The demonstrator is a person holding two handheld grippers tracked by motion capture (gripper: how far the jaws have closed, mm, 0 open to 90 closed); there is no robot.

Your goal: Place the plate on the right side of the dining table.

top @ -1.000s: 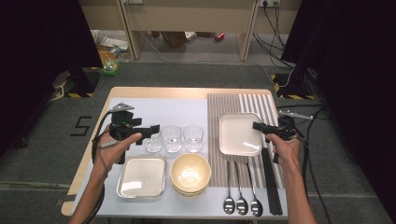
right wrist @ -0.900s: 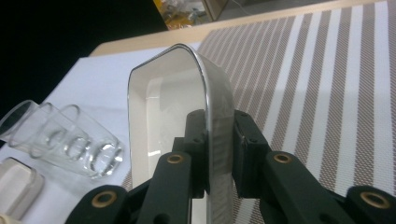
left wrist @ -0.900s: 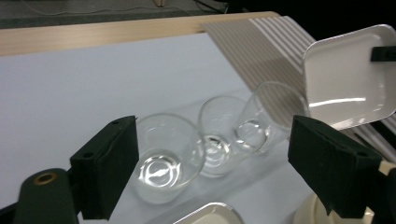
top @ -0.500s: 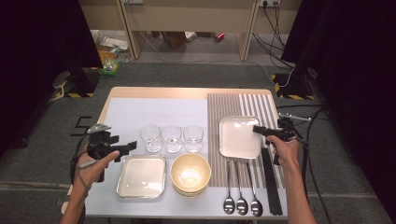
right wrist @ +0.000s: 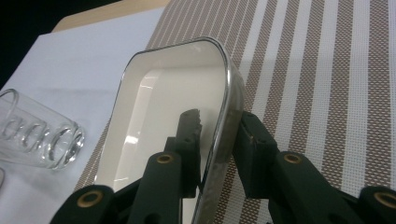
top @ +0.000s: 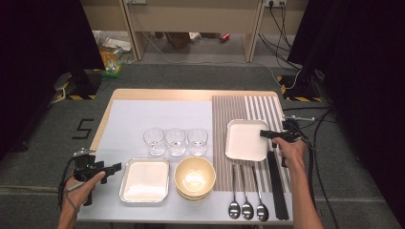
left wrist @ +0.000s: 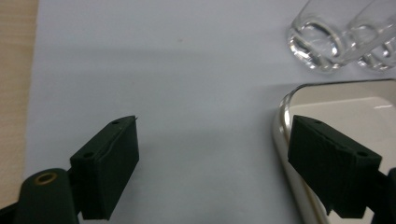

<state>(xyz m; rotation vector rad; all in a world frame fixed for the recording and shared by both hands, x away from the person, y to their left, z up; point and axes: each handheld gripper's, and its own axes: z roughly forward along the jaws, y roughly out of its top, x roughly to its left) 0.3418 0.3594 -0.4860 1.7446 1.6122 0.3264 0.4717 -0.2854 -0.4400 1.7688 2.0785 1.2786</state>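
Observation:
My right gripper (top: 264, 134) (right wrist: 219, 140) is shut on the right rim of a white square tray (top: 244, 139) (right wrist: 163, 107), one jaw inside the rim and one outside. The tray rests on the striped mat (top: 239, 107). My left gripper (top: 116, 168) (left wrist: 215, 158) is open near the table's front left, just left of a second white tray with a metal rim (top: 144, 180) (left wrist: 355, 100). Nothing is between its jaws. Three clear glasses (top: 175, 141) (left wrist: 317, 42) (right wrist: 37, 133) stand in a row behind that tray.
A stack of cream bowls (top: 194, 177) sits at the front centre. Three spoons (top: 246, 205) and black chopsticks (top: 277, 186) lie on the striped mat's near end. A pale mat (top: 157, 114) covers the table's left part. Cables trail off the right edge.
My left gripper has drawn back from the glasses to the near left, ending beside the front tray. The right gripper has stayed on the tray's rim, barely moving.

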